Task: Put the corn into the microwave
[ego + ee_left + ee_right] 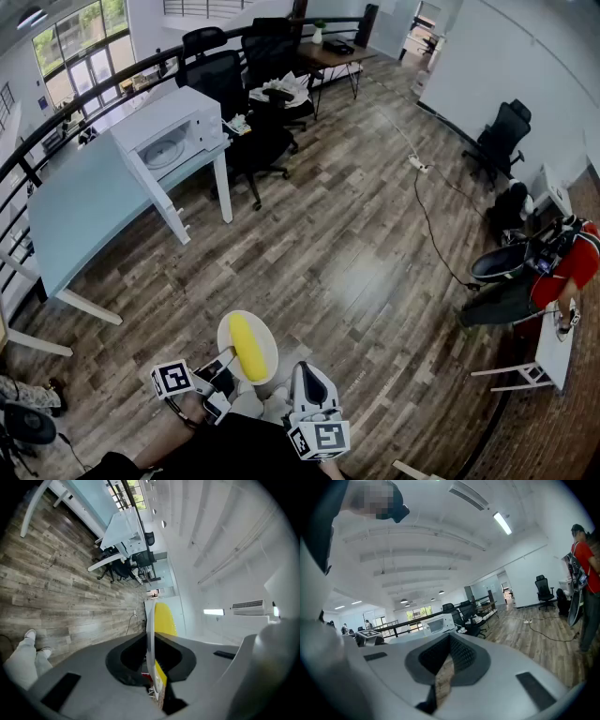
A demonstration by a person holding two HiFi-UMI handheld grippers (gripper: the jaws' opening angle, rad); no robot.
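Corn (pixel 247 345) on white plate (pixel 271 352) (rim pinched by left gripper (pixel 225 368)); right gripper (pixel 307 373) apparently closed

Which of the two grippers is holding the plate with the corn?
The left gripper: it is shut on the rim of the white plate that carries the corn. The right gripper holds nothing.

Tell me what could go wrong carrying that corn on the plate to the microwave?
The left hand-held gripper pinches only the white plate's edge, so the plate might tilt and the loose corn could roll off. The open microwave stands far across the floor, so that wobbly carry may last a while.
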